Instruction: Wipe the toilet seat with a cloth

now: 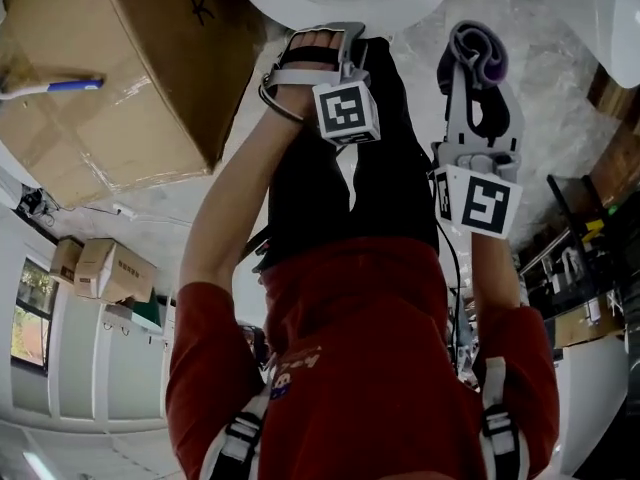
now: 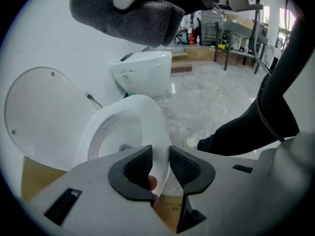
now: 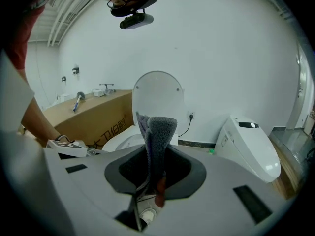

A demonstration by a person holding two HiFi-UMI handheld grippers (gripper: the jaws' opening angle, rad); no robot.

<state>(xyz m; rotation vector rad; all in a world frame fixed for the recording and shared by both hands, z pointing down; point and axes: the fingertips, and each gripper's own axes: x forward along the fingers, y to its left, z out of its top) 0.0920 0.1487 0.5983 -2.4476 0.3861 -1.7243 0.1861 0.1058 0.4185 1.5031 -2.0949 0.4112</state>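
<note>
red fabric of the person's top is filling the bottom of the head view, both arms reaching away from it toward the toilet. the cloth, grey with a purple edge, is standing up out of the right gripper, whose fingers are clamping it near its lower end; it is hanging in the air near the front of the toilet seat, apart from it. the seat seems to be lying down over the bowl, with the lid standing open behind. the left gripper is sitting at the seat's front rim, its fingers standing apart with the rim between them and, as i judge it, not pressing on it. the step in hand is looking like bringing the cloth onto the seat. doing it well is calling for the left fingers clearing the rim first, then the cloth's folded end going down flat on the ring and sweeping round with light, even pressure, its loose edge kept out of the bowl. a cardboard box is standing beside the toilet, and a second toilet is sitting further along the wall
</note>
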